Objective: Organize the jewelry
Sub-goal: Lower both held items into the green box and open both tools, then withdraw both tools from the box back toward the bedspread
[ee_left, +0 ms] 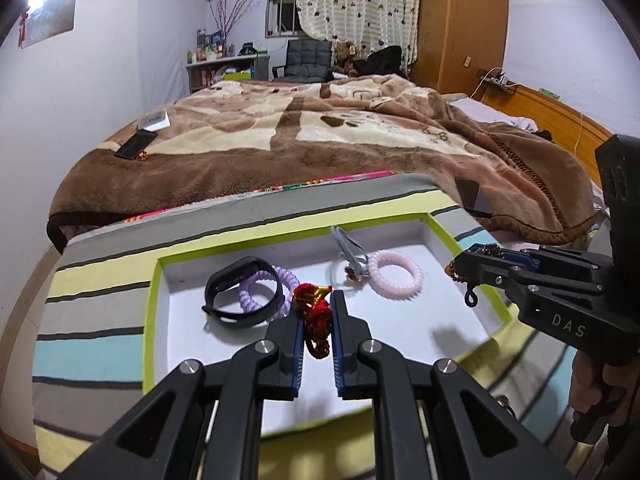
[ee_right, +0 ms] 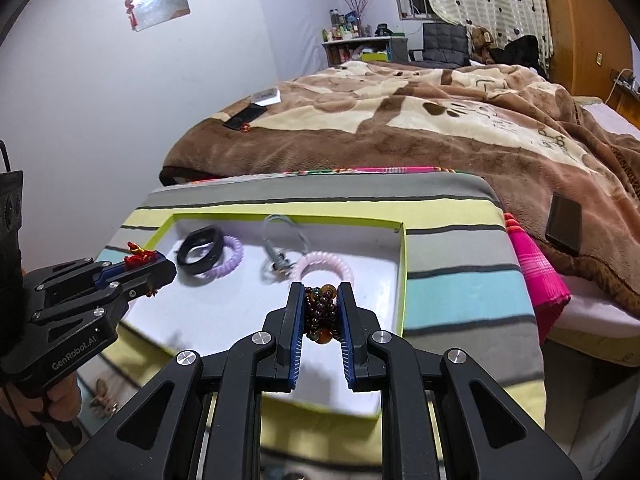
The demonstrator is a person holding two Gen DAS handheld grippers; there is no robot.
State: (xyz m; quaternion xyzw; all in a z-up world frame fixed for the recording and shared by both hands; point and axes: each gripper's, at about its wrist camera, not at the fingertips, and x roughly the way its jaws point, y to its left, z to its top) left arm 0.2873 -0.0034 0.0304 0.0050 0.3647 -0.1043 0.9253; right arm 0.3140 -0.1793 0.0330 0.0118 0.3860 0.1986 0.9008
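Observation:
A shallow white box with a lime rim [ee_left: 154, 280] [ee_right: 402, 264] lies on a striped cushion. Inside lie a black band [ee_left: 228, 292] [ee_right: 200, 250], a lilac coil tie [ee_left: 280, 286] [ee_right: 232, 256], a pink coil tie [ee_left: 396, 274] [ee_right: 324, 264] and a grey cord piece [ee_left: 348, 252] [ee_right: 280, 240]. My left gripper [ee_left: 318, 320] [ee_right: 160, 266] is shut on a red and gold knotted cord [ee_left: 314, 312] [ee_right: 138, 254] above the box. My right gripper [ee_right: 322, 312] [ee_left: 460, 268] is shut on a dark beaded bracelet [ee_right: 320, 312] [ee_left: 486, 250] over the box's right side.
The striped cushion [ee_left: 100, 320] [ee_right: 460, 292] sits at the foot of a bed with a brown blanket [ee_left: 320, 140]. A dark phone [ee_left: 136, 146] [ee_right: 245, 117] and a white box [ee_left: 154, 122] lie on the bed's left; another dark phone [ee_right: 564, 224] lies right. A hand [ee_left: 588, 380] grips the right tool.

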